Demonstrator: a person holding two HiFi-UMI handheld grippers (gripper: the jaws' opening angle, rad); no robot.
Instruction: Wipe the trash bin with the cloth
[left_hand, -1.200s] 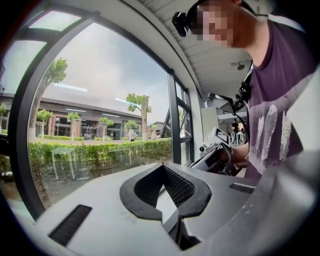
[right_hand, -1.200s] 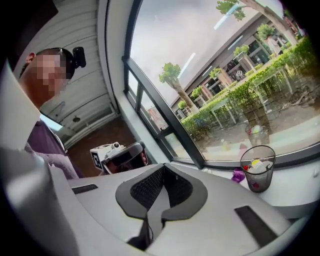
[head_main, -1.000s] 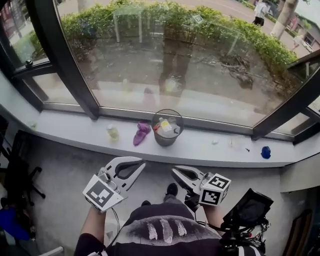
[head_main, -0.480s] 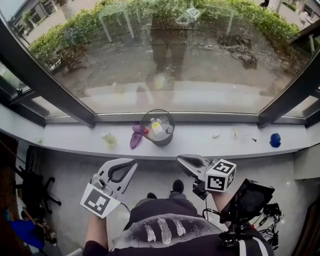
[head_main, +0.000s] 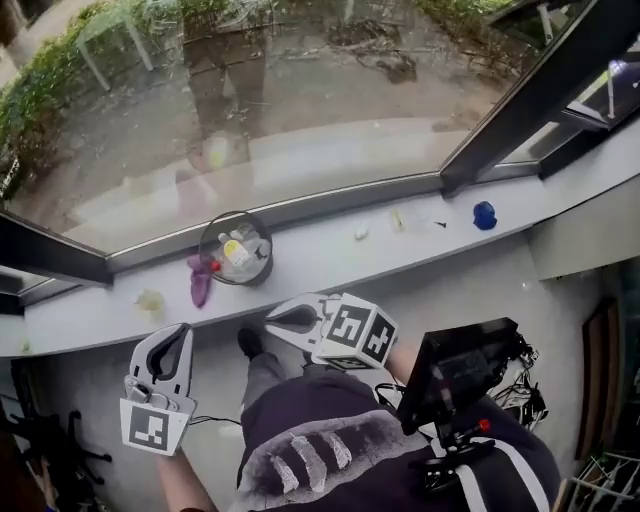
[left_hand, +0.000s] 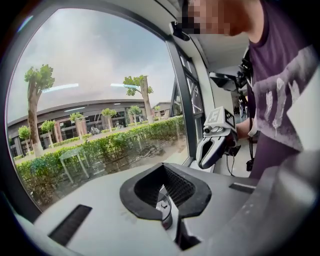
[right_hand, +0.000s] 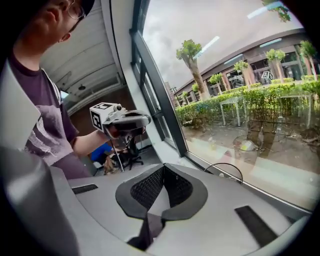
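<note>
1. Head view: the trash bin (head_main: 235, 250) and purple cloth (head_main: 200, 283) lie touching on the window sill (head_main: 330, 262), further left in view than a second ago. My left claw (head_main: 182, 330) and right claw (head_main: 270, 321) have swung left too, still short of the sill, so no wiping yet.
2. Left gripper view: my left claw (left_hand: 164, 172) is closed on nothing. No bin shows here.
3. Right gripper view: my right claw (right_hand: 163, 171) is closed and empty. A dark arc (right_hand: 222, 163) on the sill is probably the bin's rim.
</note>
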